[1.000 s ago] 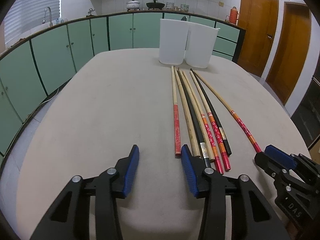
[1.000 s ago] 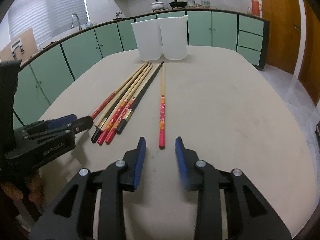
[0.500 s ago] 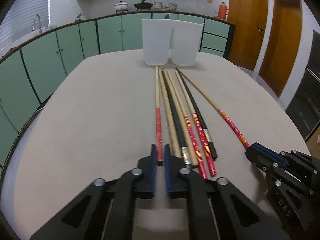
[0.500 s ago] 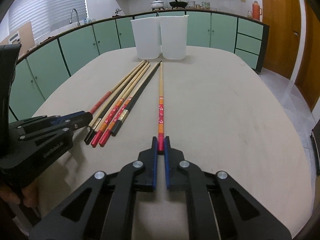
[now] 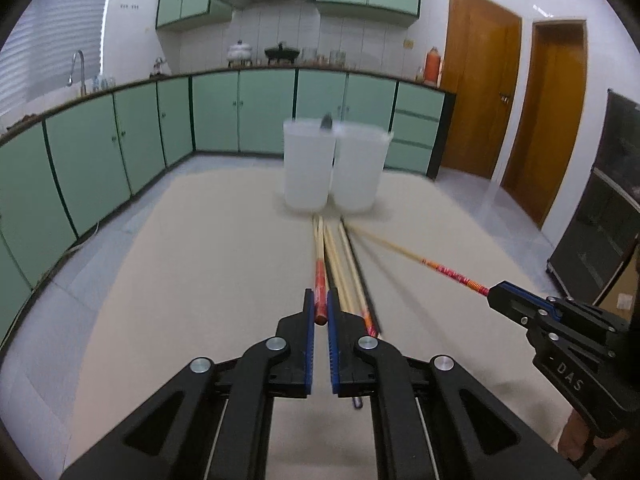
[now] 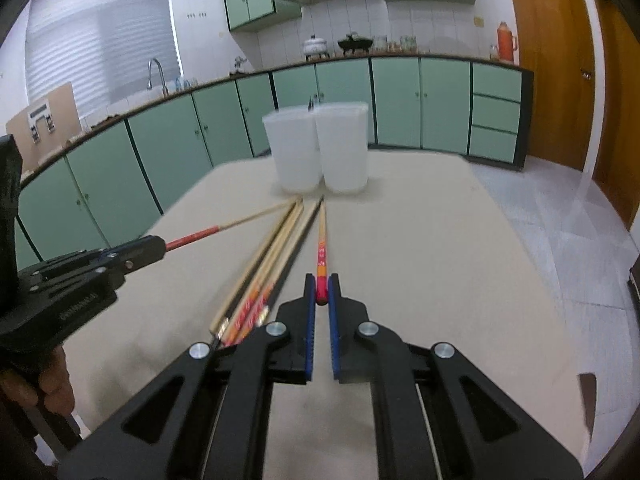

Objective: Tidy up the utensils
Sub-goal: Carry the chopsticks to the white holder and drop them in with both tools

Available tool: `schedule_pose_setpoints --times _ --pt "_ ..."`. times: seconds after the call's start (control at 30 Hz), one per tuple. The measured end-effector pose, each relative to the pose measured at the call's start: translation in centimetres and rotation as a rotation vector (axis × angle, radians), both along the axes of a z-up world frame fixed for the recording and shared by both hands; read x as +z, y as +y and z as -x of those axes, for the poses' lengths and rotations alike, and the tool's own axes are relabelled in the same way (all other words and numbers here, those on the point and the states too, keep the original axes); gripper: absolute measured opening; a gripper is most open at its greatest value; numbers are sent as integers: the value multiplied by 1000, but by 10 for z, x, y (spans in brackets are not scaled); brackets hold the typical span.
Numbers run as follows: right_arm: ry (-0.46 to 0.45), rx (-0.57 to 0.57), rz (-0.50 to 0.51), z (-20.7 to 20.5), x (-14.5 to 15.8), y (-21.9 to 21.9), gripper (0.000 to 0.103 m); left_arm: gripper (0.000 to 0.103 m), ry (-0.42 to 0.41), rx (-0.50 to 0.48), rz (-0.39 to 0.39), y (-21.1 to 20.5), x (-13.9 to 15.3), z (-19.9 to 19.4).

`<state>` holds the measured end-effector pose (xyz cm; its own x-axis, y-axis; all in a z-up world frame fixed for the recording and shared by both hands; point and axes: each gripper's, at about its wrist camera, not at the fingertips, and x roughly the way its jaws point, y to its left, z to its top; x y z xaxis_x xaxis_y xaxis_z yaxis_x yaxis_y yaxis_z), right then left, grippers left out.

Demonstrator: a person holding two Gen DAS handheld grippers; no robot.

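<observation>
My left gripper (image 5: 319, 300) is shut on the red end of a wooden chopstick (image 5: 319, 276) and holds it lifted, tip pointing at two white tubs (image 5: 308, 168). My right gripper (image 6: 321, 286) is shut on the red-orange end of another chopstick (image 6: 321, 252), also raised. Several chopsticks (image 6: 272, 264) lie in a bundle on the beige table (image 6: 440, 260), between the two held ones. Each gripper shows in the other's view: the right one (image 5: 496, 296) and the left one (image 6: 156, 246).
The two white tubs (image 6: 320, 152) stand side by side at the table's far end; a dark utensil tip pokes up between them. Green cabinets run behind and left. Wooden doors are at the right.
Both grippers, shut on a chopstick end half a second ago, have lifted their chopsticks off the table and tilted up. The view now looks higher across the kitchen.
</observation>
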<state>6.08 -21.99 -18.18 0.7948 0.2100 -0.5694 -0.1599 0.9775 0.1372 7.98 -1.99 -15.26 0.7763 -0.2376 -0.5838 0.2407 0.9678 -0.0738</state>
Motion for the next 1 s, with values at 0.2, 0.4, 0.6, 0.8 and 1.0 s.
schedule_pose_setpoints --times 0.2,0.4,0.6,0.8,1.0 --pt "-75 2 11 -3 34 -4 5 6 -75 2 18 3 38 -2" --pt "-130 11 -29 -17 69 -11 5 6 -146 2 34 5 69 -10" --pt "-157 0 -97 -44 105 -25 5 6 -189 6 47 5 93 -26" --pt "-156 3 -74 -67 128 -22 5 6 -203 -9 62 3 105 -42" --pt "-166 20 -97 -80 142 -24 5 5 -218 -14 78 8 117 -51"
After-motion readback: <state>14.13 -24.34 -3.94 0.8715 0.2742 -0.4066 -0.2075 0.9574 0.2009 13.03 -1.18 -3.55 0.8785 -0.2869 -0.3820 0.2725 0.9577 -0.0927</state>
